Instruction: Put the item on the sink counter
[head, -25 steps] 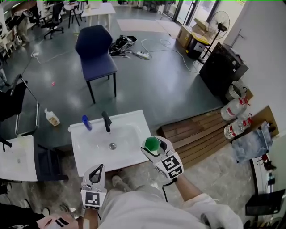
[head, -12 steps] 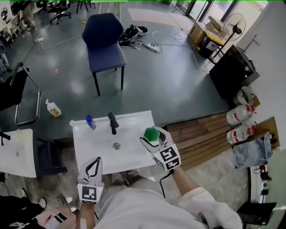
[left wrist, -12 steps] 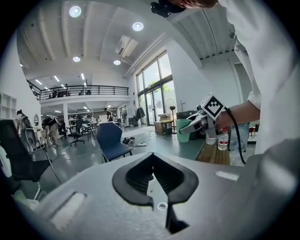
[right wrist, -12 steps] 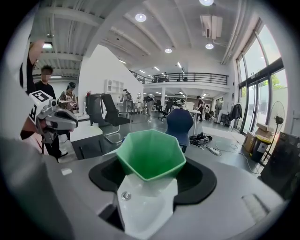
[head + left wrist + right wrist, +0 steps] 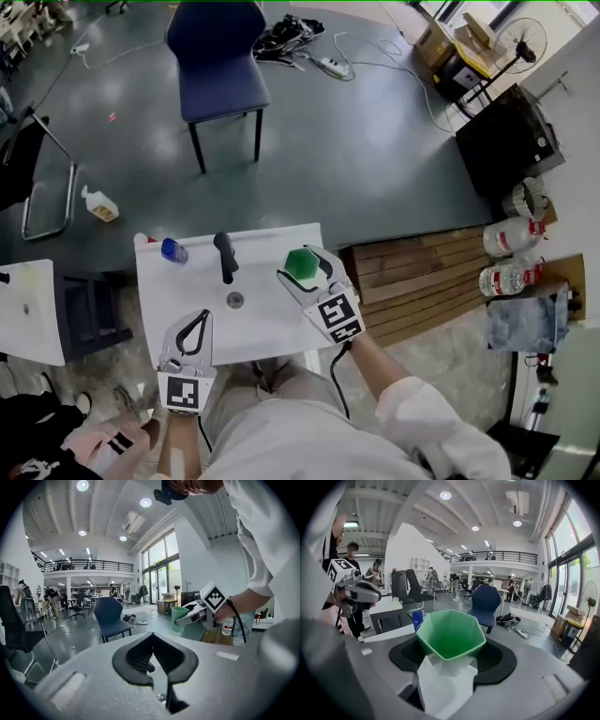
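Note:
A green hexagonal cup [image 5: 300, 265] is clamped upright in my right gripper [image 5: 306, 272], which is shut on it. It hangs over the right part of the white sink counter [image 5: 281, 328], near the back corner. In the right gripper view the cup [image 5: 451, 634] sits between the black pads of that gripper [image 5: 451, 658]. My left gripper [image 5: 194, 326] hovers over the sink's front edge, its fingers meeting at the tips with nothing in them. Its own view shows the jaws of the left gripper [image 5: 152, 641] closed, and the cup [image 5: 178, 618] beyond at right.
A black faucet [image 5: 225, 255] and a blue bottle [image 5: 173, 250] stand at the back of the sink. Wooden pallets [image 5: 412, 277] lie right of it, a white table [image 5: 28, 314] left. A blue chair [image 5: 217, 56] stands on the floor beyond.
My right gripper has carried the green cup leftward, from beside the sink's right edge to over the counter. The left gripper has risen slightly over the sink's front edge.

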A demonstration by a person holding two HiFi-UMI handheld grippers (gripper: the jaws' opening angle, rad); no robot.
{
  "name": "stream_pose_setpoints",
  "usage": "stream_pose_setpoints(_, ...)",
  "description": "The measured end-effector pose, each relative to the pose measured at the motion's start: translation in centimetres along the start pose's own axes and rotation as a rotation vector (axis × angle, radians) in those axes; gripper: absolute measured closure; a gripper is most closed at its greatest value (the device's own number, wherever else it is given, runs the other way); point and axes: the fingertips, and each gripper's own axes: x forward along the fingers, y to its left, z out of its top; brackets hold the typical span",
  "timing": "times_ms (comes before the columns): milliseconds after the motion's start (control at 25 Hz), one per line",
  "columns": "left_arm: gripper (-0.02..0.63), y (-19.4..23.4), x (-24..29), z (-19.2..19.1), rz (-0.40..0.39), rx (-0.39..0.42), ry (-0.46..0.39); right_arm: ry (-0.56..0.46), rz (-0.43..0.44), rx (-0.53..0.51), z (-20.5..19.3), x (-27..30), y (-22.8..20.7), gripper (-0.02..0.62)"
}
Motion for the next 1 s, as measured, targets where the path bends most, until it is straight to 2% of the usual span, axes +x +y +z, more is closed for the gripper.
stream_pose_setpoints(440,0.600,1.5,8.1,1.0,0.012,-0.043,-0.070,0.000,0.078,-0.020,-3.9,6.1,-2.3,0.291)
stream_pose_setpoints(1000,0.600,2.0,13.4,-1.4,0.007,-0.046,-0.045,0.015,0.140,-0.030,-9.9,12.4,-2.9,0.291)
